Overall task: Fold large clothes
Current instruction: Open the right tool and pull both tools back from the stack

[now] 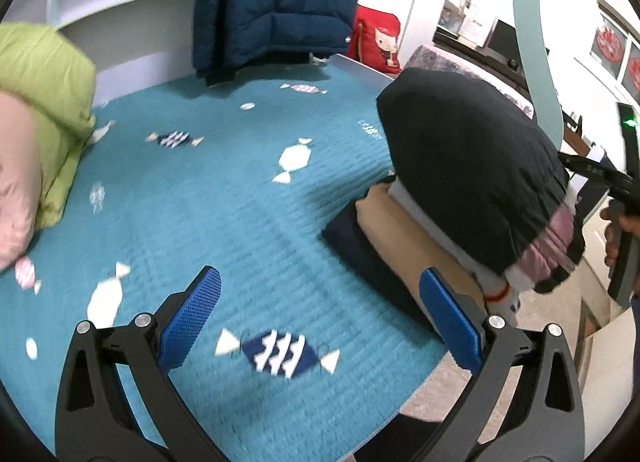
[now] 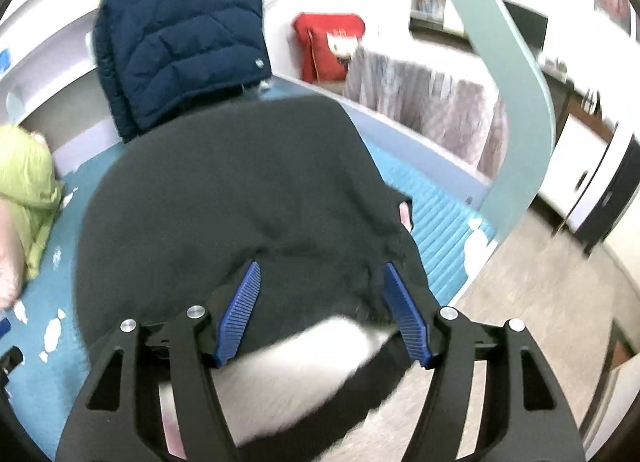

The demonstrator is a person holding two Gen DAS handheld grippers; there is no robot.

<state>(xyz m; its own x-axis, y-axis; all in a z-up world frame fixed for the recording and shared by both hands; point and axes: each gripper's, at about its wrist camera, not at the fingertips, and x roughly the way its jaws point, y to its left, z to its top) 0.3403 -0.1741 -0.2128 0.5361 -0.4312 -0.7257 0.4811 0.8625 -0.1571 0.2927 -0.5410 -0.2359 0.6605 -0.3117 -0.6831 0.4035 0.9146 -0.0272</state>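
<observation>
A folded black garment rests on top of a stack of folded clothes at the right edge of the teal bed. My left gripper is open and empty, above the bedspread just left of the stack. In the right wrist view the black garment fills the middle. My right gripper is open, its blue pads on either side of the garment's near edge, where a white lining shows. Whether the pads touch the cloth is unclear.
A navy puffer jacket hangs over the headboard. A green quilt and pink pillow lie at the bed's left. A red bag, a patterned cloth on the side rail and a pale green post stand right.
</observation>
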